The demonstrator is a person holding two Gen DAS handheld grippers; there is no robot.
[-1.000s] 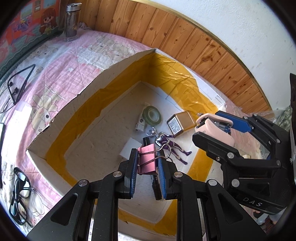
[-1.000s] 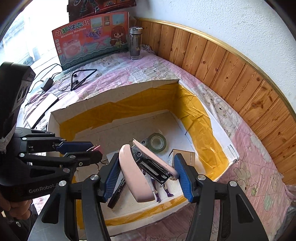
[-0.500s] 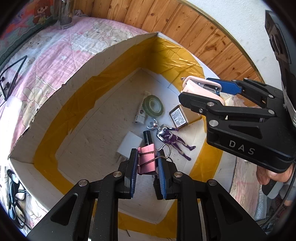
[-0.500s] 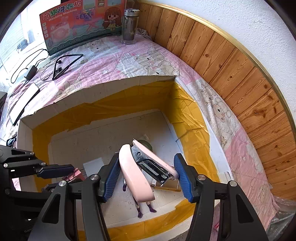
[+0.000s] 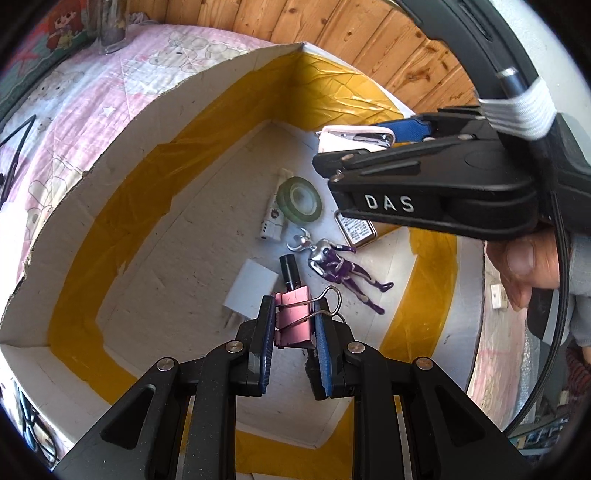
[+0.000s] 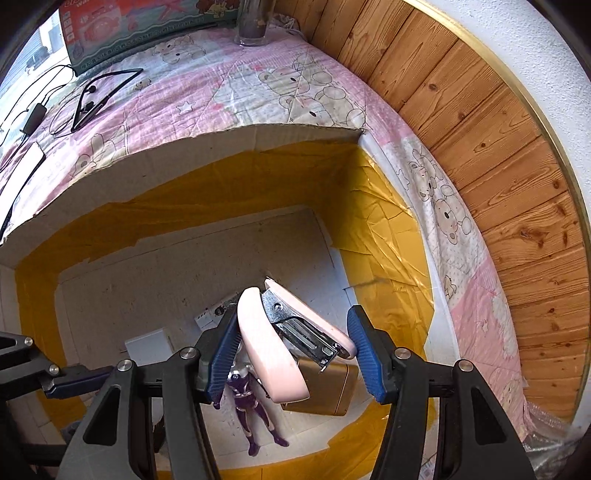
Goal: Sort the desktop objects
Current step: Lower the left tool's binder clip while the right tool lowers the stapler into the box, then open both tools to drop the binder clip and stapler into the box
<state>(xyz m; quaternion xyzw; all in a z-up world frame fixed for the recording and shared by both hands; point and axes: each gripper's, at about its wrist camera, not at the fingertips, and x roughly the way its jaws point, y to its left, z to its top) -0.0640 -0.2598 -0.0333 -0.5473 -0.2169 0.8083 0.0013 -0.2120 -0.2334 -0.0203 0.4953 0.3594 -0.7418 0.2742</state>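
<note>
My left gripper is shut on a pink binder clip, held over the near part of a white cardboard box lined with yellow tape. Across the box, my right gripper is shut on a pink stapler, whose arms are spread apart, above the box's right side. From the left wrist, the right gripper and its stapler show at the upper right. On the box floor lie a purple figure, a green tape roll, a gold tin, a white adapter and a black cylinder.
The box sits on a pink bear-print cloth beside a wooden wall panel. Beyond it are a clear bottle, a toy carton and black cables. A person's hand holds the right gripper.
The right gripper with the stapler has swung in over the box and come lower, and it now looms large in the left wrist view. The left gripper has sunk slightly with the clip.
</note>
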